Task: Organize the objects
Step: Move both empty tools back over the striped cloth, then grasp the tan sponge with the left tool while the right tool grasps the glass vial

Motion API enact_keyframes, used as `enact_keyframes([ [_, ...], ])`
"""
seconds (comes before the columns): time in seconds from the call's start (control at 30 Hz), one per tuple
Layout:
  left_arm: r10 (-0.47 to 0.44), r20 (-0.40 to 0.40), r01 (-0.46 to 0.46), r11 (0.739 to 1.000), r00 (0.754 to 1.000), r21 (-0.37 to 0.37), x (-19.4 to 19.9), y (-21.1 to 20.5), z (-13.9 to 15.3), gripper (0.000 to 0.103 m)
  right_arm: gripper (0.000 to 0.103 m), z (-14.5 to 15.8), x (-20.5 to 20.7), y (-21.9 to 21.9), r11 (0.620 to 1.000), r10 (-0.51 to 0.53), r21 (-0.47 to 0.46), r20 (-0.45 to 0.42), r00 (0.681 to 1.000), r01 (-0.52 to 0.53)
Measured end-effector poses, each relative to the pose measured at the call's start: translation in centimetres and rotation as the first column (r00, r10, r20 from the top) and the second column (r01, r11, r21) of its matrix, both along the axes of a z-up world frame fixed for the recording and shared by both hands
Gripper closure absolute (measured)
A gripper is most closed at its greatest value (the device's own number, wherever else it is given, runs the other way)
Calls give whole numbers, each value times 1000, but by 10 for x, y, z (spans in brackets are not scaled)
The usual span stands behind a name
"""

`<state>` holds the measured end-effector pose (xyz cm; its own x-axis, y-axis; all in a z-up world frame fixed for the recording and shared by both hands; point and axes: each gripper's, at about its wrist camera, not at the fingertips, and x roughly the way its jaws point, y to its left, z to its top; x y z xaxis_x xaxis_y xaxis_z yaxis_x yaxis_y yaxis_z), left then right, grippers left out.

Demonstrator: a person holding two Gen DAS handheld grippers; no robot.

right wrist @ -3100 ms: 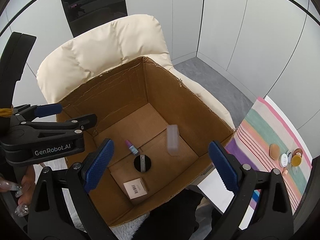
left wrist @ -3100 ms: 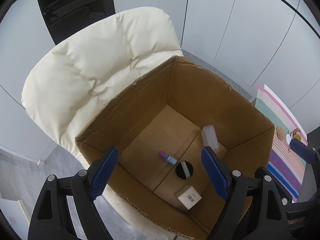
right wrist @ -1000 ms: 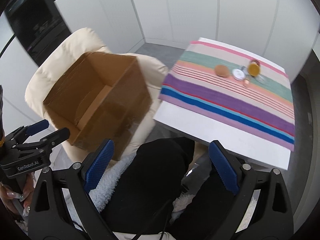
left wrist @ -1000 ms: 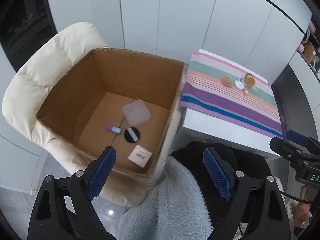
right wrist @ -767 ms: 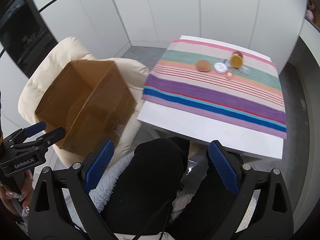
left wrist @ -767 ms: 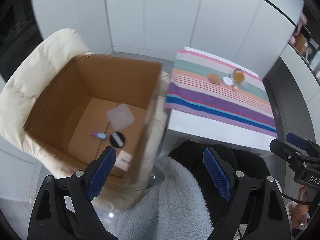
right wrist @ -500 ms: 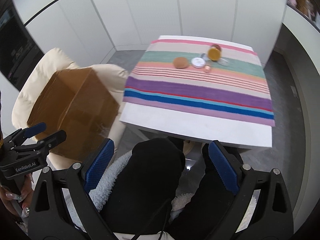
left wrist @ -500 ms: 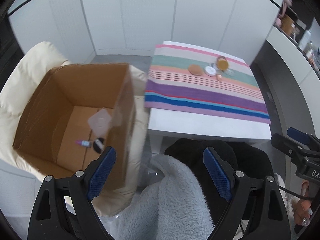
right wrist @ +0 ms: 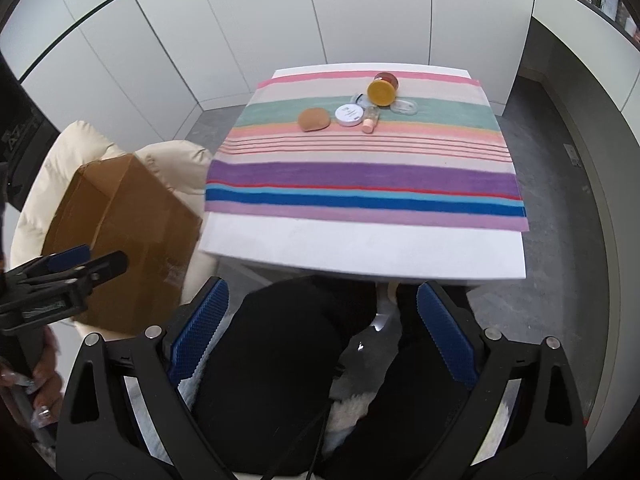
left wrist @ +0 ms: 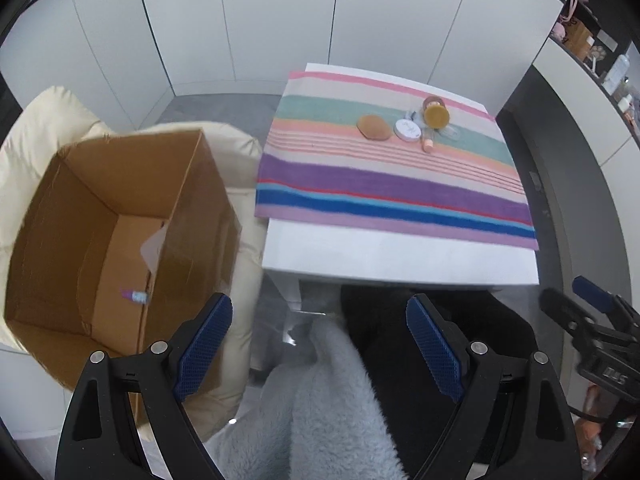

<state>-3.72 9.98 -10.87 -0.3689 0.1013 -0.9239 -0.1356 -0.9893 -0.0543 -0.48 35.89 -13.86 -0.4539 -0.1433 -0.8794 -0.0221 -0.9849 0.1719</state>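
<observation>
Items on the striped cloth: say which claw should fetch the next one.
Right, probably. The right claw faces the table squarely, with the brown sponge and white compact ahead. The left claw is open too, but sits beside the cardboard box.

**White panels, grey floor, one table and one chair ahead of you**

Straight ahead of both tongs you face a wall of tall white panels point(right wrist: 360, 12) with thin dark seams, evenly lit, no window in sight. Below it runs a grey floor point(right wrist: 560, 184), mottled and matt. Ahead of your tongs stands a white table point(right wrist: 360, 248), its top mostly covered by a striped cloth point(right wrist: 360, 176) in pink, green, peach, purple and blue. To the left of your tongs sits a cream padded chair point(left wrist: 36, 128). Far right of the left tongs, a dark shelf point(left wrist: 592, 48) carries small clutter, too small to tell apart. A dark glossy panel point(right wrist: 16, 136) edges the far left.
</observation>
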Motion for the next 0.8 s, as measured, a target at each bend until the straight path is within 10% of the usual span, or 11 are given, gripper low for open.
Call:
enact_keyframes([
  [0.43, -224, -25, 217, 961, 974, -170, -136, 105, -42, 13, 6, -69, -136, 20, 998, -20, 53, 1, 1000, 20],
  [0.8, -126, 57, 128, 991, 990, -34, -264, 134, -164, 13, 6, -153, -271, 64, 999, -37, -21, 35, 999, 37],
])
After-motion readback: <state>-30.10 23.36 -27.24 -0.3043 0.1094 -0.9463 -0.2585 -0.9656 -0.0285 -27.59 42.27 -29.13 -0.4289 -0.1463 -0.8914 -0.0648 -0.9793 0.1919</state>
